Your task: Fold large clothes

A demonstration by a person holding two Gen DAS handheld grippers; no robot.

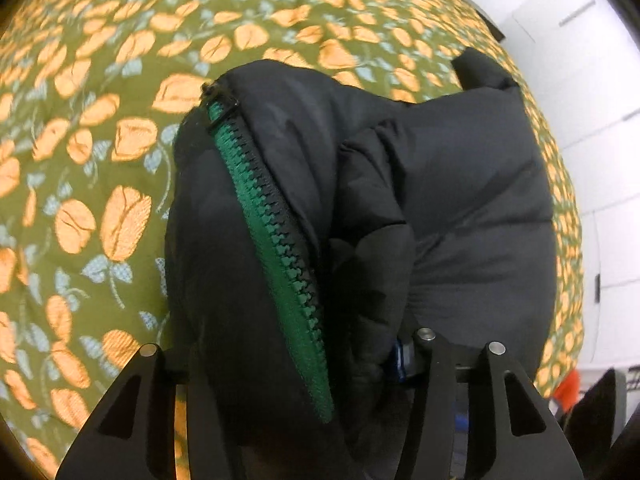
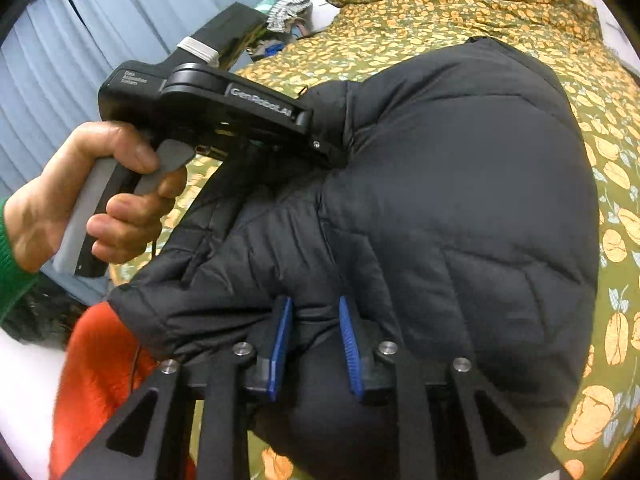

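Observation:
A black puffer jacket with a green zipper lies bunched on the bed. In the left wrist view the jacket's zipper edge fills the space between the fingers of my left gripper, which is shut on it. In the right wrist view the same jacket spreads ahead. My right gripper has its blue pads closed on a fold of the jacket's near edge. My left gripper, held by a hand, grips the jacket's far-left side.
The bed wears a green cover with orange flowers, also seen in the right wrist view. White cabinets stand past the bed. Blue-grey curtains hang at left. An orange cloth sits low left, and clutter lies beside the bed.

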